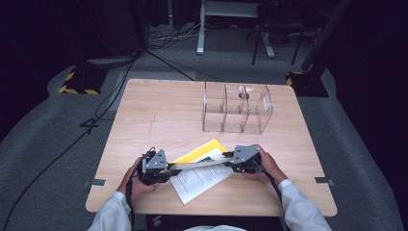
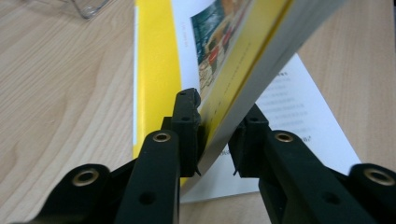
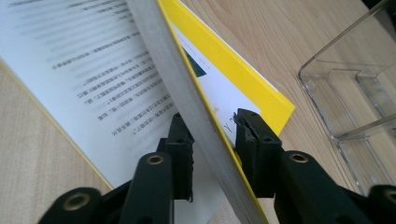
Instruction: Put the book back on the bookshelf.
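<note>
- You are sitting at the near edge of a wooden table [image 1: 159, 110], with both white sleeves coming in from below.
- Your left gripper [image 1: 168, 168] and right gripper [image 1: 230, 162] are facing each other, each gripping one end of a thin book [image 1: 199, 163] raised on edge between them.
- The book is hanging over a yellow booklet [image 1: 199, 150] and a printed sheet [image 1: 199, 180].
- A clear plastic organizer [image 1: 235, 108] with upright dividers is standing farther back, well apart.

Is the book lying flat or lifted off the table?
Lifted: the book hangs edge-up between the left gripper and right gripper, above the papers.
</note>
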A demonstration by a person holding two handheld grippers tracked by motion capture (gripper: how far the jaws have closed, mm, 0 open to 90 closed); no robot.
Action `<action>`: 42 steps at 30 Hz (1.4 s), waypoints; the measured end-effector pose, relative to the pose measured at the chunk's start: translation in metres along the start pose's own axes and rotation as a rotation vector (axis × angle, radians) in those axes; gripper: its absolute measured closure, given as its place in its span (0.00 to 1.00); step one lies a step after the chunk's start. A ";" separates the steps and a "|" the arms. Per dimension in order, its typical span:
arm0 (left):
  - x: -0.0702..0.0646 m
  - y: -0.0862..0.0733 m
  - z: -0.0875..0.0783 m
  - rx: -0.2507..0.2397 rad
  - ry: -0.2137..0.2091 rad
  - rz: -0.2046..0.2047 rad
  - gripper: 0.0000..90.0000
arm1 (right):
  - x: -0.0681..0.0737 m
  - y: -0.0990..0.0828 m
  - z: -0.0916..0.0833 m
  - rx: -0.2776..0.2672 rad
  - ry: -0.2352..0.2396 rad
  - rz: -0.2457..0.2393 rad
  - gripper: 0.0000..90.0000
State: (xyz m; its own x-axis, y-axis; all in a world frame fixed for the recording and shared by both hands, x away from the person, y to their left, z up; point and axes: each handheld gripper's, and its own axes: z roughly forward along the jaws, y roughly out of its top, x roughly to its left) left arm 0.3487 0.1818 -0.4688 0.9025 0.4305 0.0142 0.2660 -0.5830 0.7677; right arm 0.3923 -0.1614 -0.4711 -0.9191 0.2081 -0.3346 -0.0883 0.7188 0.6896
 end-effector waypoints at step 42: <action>-0.052 0.059 0.031 0.090 0.069 0.156 0.80 | 0.029 -0.010 -0.042 -0.089 0.045 0.091 0.82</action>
State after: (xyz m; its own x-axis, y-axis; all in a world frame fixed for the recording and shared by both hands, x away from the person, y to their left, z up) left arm 0.3283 0.1036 -0.4438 0.9105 0.3747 0.1749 0.1567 -0.7041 0.6926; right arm 0.3507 -0.1900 -0.4606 -0.9409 0.2386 -0.2405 -0.0358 0.6359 0.7709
